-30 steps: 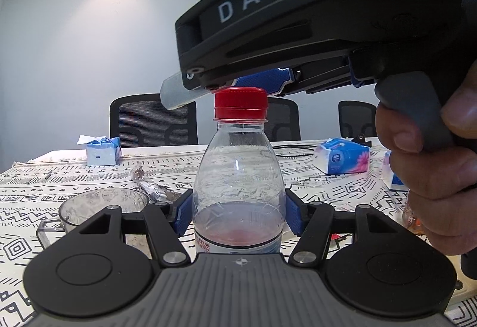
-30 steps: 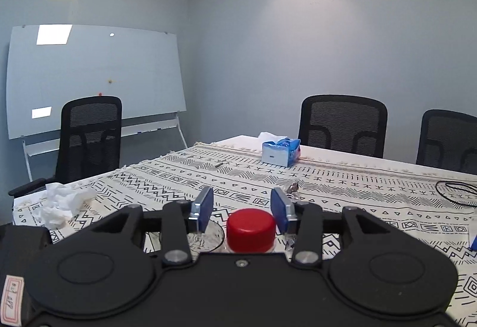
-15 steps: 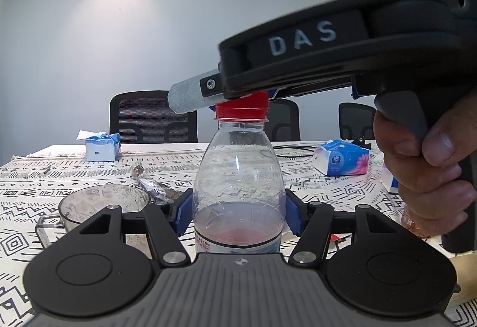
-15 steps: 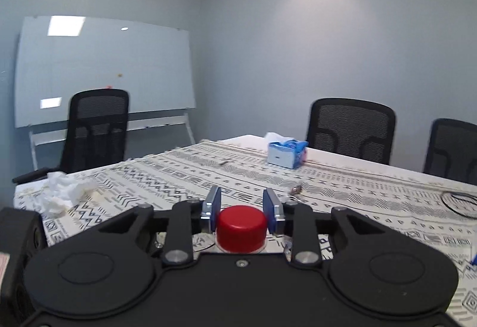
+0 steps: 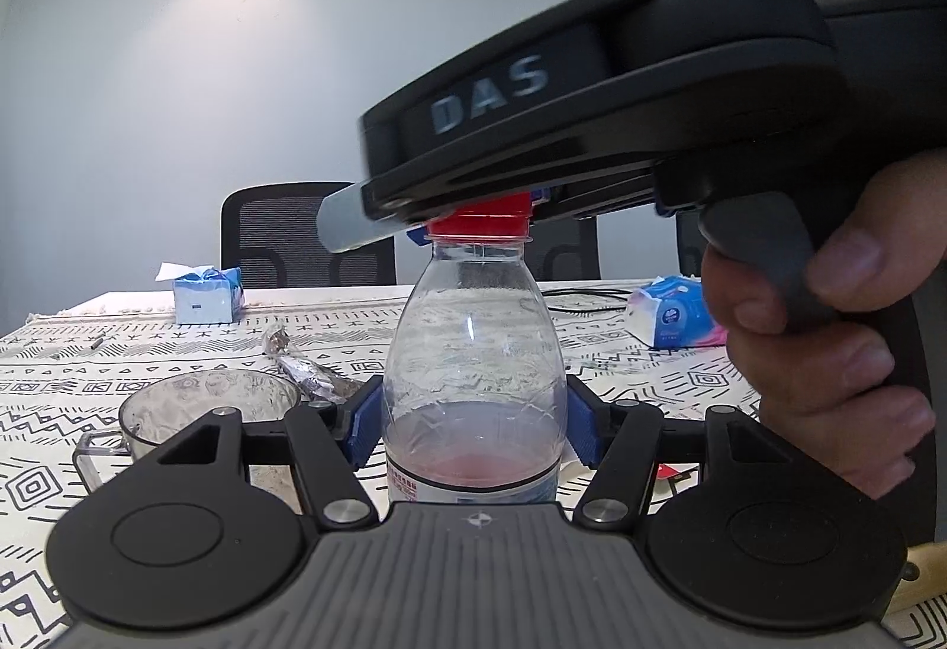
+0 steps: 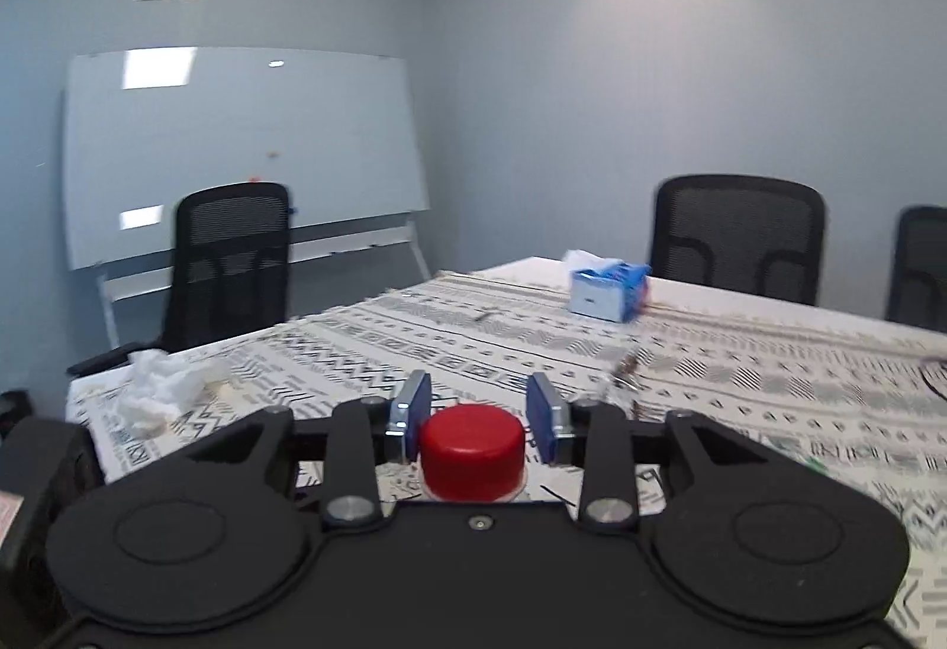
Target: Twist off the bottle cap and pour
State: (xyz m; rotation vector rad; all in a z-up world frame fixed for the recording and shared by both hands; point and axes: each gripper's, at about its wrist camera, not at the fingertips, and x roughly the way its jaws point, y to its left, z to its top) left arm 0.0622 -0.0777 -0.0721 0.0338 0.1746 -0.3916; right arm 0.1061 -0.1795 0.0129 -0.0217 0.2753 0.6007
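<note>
A clear plastic bottle (image 5: 473, 353) with a little pink liquid stands upright on the patterned tablecloth. My left gripper (image 5: 473, 424) is shut on its lower body, blue pads pressed to both sides. Its red cap (image 5: 479, 222) is on the neck. My right gripper (image 6: 478, 415) reaches over the bottle from above and right, its blue pads (image 6: 414, 412) on either side of the red cap (image 6: 472, 451) with small gaps, open. A clear glass mug (image 5: 201, 406) sits left of the bottle.
A crumpled foil wrapper (image 5: 308, 365) lies behind the mug. Tissue boxes stand at the back left (image 5: 204, 291) and right (image 5: 675, 312). Crumpled white tissue (image 6: 160, 388) lies at the table corner. Black chairs (image 6: 737, 241) ring the table; a whiteboard (image 6: 237, 146) stands beyond.
My right gripper has come down lower around the cap and turned; its pads narrowed at half a second ago and now stand slightly wider again. The left gripper and bottle have stayed put.
</note>
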